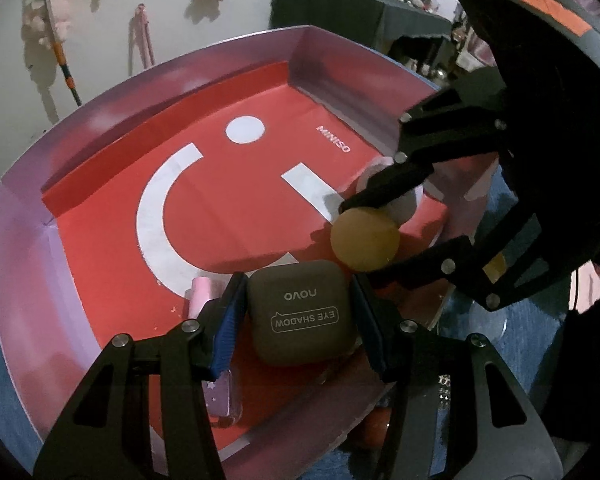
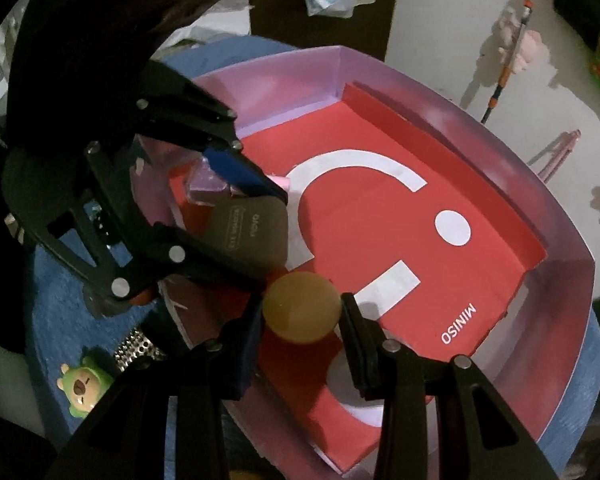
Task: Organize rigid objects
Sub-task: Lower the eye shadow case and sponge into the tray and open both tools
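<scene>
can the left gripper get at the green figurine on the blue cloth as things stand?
Probably not yet. The left gripper is shut on the eye shadow case over the red box; the green figurine sits outside it, unobstructed. It would have to release first.

Grey eyeshadow case (image 1: 302, 312), yellow ball (image 1: 365, 238)

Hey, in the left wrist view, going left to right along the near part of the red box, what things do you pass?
Pink tube → eye shadow case held in the left hand-held gripper → yellow ball in the right hand-held gripper.
</scene>
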